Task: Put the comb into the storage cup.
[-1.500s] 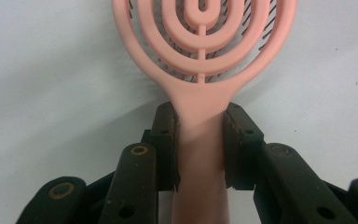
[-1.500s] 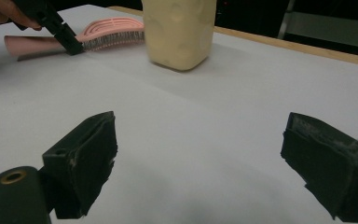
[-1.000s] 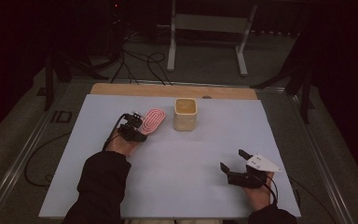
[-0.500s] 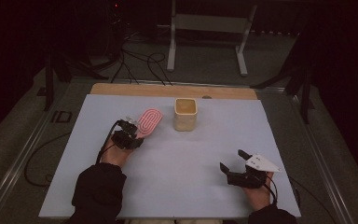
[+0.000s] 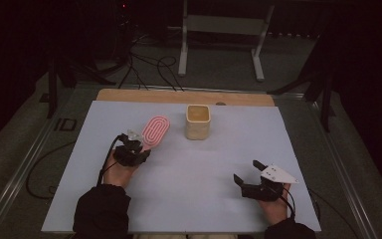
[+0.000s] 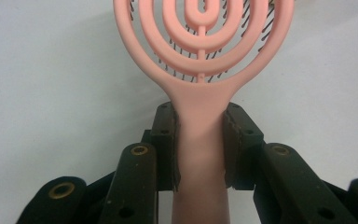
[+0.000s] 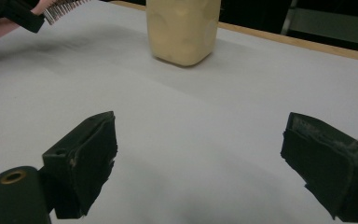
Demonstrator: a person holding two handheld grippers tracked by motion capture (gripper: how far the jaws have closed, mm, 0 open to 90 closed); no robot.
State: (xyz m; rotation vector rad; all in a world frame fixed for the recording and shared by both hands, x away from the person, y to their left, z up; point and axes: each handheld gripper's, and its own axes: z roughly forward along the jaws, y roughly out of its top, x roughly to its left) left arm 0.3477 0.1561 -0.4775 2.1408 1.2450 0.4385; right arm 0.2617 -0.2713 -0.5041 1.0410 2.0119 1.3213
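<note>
Only the cream cup stands in the way; the white table around it seems passable.

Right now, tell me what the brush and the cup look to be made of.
Brush: likely moulded plastic, matte pink; smooth one-piece rings and handle with dark thin bristles behind, clamped at the handle by the left gripper.
Cup: cream, slightly glossy, rounded square walls; plastic or glazed ceramic, the look leaves it open.

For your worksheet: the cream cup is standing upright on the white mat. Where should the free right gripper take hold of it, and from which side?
Grip the cream cup across its two flat side walls, just below the open rim. Bring the right gripper, jaws wide, in level from the person's side: it stands upright, squarish, and that side looks unobstructed.
</note>
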